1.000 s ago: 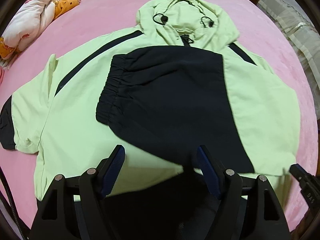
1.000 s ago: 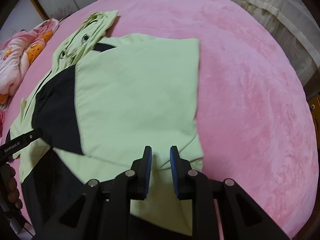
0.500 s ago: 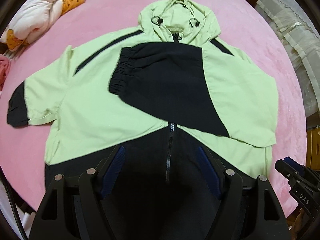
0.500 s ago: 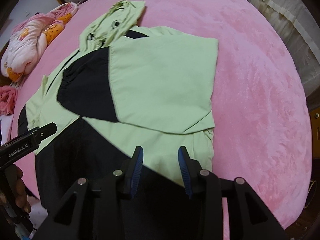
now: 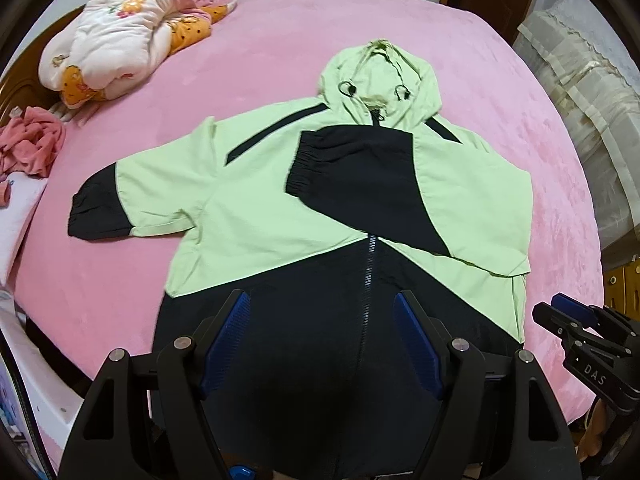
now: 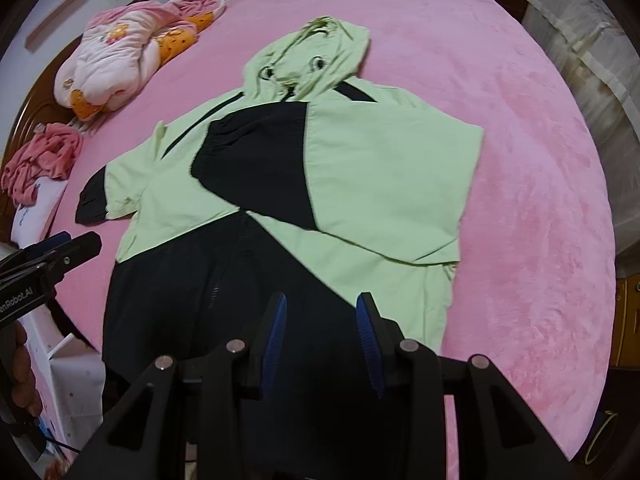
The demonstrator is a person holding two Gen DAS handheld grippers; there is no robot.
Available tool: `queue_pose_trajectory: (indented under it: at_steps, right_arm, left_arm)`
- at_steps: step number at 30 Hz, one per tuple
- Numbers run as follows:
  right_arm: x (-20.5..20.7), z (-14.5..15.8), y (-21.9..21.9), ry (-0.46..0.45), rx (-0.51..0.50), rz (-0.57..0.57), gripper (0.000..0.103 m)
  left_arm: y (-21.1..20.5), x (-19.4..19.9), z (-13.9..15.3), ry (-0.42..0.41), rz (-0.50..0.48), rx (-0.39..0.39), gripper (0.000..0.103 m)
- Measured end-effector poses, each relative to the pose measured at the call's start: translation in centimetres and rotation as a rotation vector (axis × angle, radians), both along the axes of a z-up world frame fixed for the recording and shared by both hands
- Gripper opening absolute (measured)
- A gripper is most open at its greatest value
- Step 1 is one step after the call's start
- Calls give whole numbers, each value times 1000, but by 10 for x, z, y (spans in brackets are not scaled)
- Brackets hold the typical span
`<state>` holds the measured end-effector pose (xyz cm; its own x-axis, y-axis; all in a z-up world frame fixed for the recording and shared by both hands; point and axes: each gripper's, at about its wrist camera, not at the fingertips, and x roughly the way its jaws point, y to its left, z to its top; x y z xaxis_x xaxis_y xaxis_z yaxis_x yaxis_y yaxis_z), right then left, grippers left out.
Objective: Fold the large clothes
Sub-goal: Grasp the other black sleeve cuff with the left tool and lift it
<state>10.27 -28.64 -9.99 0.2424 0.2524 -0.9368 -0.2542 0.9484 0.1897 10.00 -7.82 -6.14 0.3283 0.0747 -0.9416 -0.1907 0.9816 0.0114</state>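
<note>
Hovering, left claw: jaws wide apart, empty, above the jacket's dark hem.
Right claw: jaws apart, less widely, empty, above the hem's right half; also visible at the right edge of the left wrist view.
Jacket: lime-green and black hooded zip jacket, spread front-up on the pink bed; hem nearest both claws, hood farthest.
Long axis: runs straight away from the claws, along the zip.
Right sleeve: already folded across the chest, black cuff near the centre line.
Left sleeve: spread out flat to the left, black cuff lying on the bed, not yet folded.
Nearer claw: left one sits on the spread sleeve's side; judged the likelier to take it, reaching forward and left.
Hood: flat, drawcord toggles showing, beyond the collar.
Far items: bundled quilt and pink cloth, well apart from the jacket.
Hidden: hem edge itself cut off behind the claw bodies in both views; bed's near edge hard to make out.
</note>
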Motion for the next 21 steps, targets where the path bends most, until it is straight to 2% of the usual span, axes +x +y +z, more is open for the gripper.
queue_pose_trajectory:
  at_steps: [7,11,17,21]
  right_arm:
    - [-2,10,35,-35,-37,23,37]
    - [1,7,62,-25,-43,-33,37]
    - [4,-7,131,56,-85,-139,37]
    - [12,-5,195,44,-104,-120,37]
  left_arm:
    - [53,-15,6,-7,-7,-25,73]
    - [102,-12,-3,12,-34,-53,73]
    - [192,-2,-22,31,-57,-102,73]
    - [249,3,-42,56,-50,-126,73]
